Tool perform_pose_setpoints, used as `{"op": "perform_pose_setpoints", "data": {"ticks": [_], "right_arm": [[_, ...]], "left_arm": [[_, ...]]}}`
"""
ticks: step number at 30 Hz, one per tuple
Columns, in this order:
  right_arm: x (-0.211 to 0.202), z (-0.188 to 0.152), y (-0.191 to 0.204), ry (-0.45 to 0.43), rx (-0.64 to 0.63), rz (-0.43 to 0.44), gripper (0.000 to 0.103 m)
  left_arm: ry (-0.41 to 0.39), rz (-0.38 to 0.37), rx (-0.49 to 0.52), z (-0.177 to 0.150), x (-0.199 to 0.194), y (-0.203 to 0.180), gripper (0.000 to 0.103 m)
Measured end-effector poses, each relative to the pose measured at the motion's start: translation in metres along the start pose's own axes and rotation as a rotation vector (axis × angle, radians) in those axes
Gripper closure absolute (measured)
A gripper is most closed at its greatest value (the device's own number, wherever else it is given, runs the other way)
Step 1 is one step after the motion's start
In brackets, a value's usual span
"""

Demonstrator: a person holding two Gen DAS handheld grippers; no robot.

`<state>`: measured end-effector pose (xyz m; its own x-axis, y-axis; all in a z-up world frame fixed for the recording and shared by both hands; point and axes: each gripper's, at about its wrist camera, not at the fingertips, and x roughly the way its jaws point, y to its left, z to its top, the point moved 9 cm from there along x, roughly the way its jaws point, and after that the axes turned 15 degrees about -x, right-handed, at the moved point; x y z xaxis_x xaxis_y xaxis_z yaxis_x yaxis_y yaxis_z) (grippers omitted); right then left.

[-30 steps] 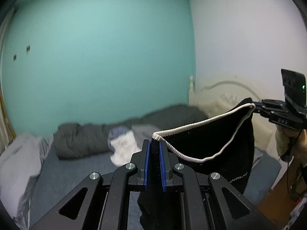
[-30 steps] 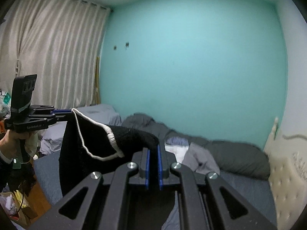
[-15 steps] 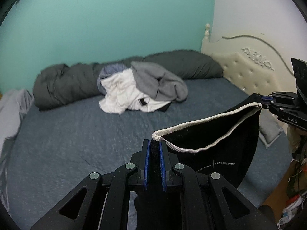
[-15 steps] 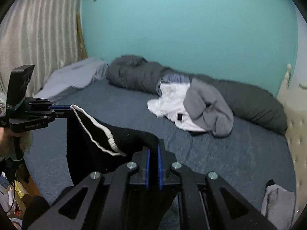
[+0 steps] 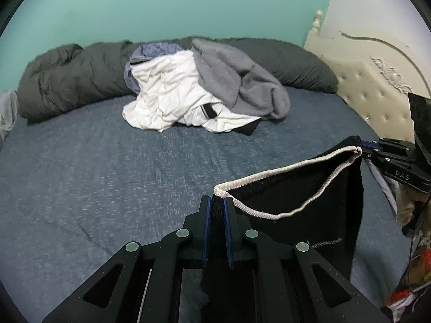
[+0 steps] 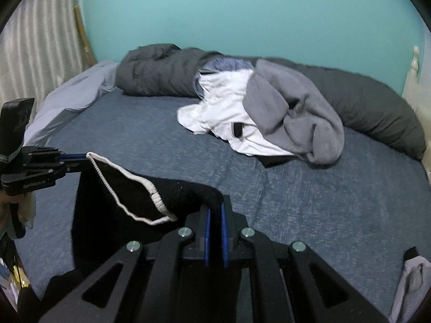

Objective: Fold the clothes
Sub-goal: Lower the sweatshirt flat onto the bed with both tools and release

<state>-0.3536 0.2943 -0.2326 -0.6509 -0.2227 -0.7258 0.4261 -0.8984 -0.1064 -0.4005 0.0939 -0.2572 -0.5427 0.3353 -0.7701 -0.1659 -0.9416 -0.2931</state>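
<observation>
Over the bed [image 5: 107,177]: left tool [image 5: 218,210] and right tool [image 6: 215,215] both clamped on black garment [image 5: 309,196]; curtain [image 6: 35,48] only in right view, headboard [image 5: 377,102] clearer in left.

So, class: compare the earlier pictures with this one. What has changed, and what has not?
Both grippers tipped downward: the views swung from the wall to the bed. The left gripper and right gripper stay shut on the black garment, stretched between them. The clothes pile has not moved.
</observation>
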Motion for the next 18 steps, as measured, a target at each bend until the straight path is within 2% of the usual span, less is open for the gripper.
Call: {"op": "perform_pose_setpoints", "data": {"ticks": [10, 15, 18], "right_arm": [[0.115, -0.033, -0.031, 0.091, 0.092, 0.018, 0.096], [0.14, -0.038, -0.044, 0.099, 0.125, 0.0, 0.096], [0.142, -0.024, -0.055, 0.08, 0.124, -0.03, 0.096]], "left_arm": [[0.119, 0.033, -0.077, -0.004, 0.109, 0.037, 0.092], [0.09, 0.043, -0.105, 0.01, 0.128, 0.042, 0.092], [0.052, 0.046, -0.114, 0.032, 0.128, 0.041, 0.093]]}}
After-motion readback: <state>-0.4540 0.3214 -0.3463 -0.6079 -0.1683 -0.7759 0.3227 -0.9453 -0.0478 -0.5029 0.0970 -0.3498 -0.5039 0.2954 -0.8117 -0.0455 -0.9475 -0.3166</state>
